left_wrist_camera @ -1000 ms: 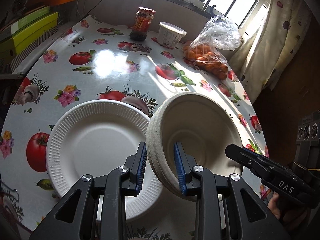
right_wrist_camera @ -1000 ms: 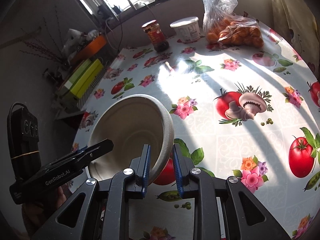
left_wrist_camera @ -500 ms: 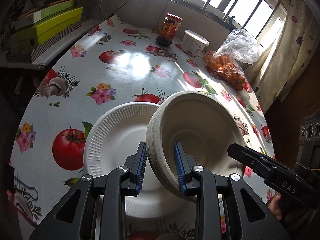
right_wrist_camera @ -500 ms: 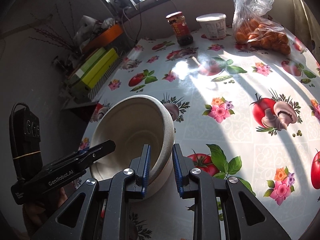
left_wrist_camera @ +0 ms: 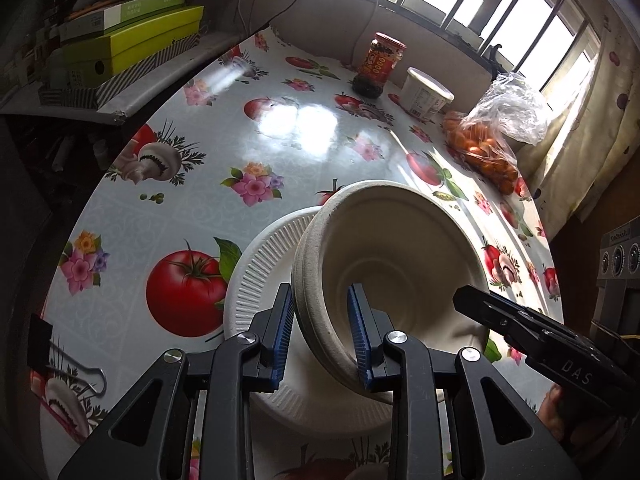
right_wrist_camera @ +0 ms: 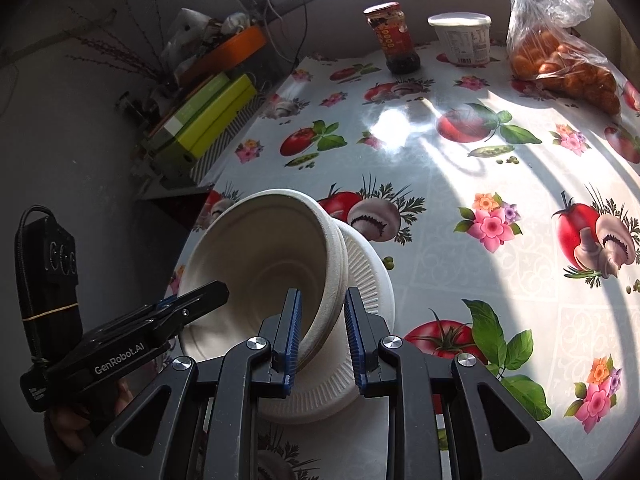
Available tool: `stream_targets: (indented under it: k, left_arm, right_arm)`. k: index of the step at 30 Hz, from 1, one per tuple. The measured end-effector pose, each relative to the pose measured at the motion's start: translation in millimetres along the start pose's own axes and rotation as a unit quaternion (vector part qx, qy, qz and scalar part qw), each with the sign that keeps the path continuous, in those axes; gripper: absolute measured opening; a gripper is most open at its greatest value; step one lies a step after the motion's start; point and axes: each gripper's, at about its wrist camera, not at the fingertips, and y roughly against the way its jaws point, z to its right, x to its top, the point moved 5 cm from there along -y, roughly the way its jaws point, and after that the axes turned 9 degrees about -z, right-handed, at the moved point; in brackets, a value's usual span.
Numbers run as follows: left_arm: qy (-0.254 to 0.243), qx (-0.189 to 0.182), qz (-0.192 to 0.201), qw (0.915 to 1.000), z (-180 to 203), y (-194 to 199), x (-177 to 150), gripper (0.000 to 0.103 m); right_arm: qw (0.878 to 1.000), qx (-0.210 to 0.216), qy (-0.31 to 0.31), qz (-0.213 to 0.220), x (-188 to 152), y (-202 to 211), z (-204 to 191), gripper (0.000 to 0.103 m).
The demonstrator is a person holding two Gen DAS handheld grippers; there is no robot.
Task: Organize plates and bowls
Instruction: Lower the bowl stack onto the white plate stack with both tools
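A beige paper bowl [left_wrist_camera: 392,256] is held tilted over a white ribbed paper plate [left_wrist_camera: 256,280] that lies on the table. My left gripper [left_wrist_camera: 320,332] is shut on the bowl's left rim. My right gripper [right_wrist_camera: 320,332] is shut on the bowl's right rim; the bowl [right_wrist_camera: 260,264] and the plate [right_wrist_camera: 364,280] under it show in the right wrist view too. Each gripper's tip shows in the other's view, the right one [left_wrist_camera: 520,320] and the left one [right_wrist_camera: 168,312].
The table has a tomato and mushroom print cloth [left_wrist_camera: 192,184]. A red jar [left_wrist_camera: 380,64], a white tub [left_wrist_camera: 424,92] and a bag of oranges [left_wrist_camera: 484,144] stand at the far edge. Green boxes [left_wrist_camera: 120,40] sit on a shelf left. A binder clip [left_wrist_camera: 52,344] lies near.
Both grippers carried the bowl left and down, so it now hangs over the middle of the plate instead of beside it. Both grips are unchanged.
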Motion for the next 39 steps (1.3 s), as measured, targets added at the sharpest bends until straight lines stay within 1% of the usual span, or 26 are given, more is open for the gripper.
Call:
stream_targets:
  k: [10,39]
  left_arm:
    - [0.012,0.007,-0.007,0.9999,-8,-5,0,0.029]
    - [0.013,0.010,-0.010,0.9998,-7,-9,-2,0.029]
  right_arm:
    - [1.000,0.003,0.004,-0.010,7,-11,-2,0.022]
    - [1.000,-0.001,0.007,-0.009,7,-10,-2,0.025]
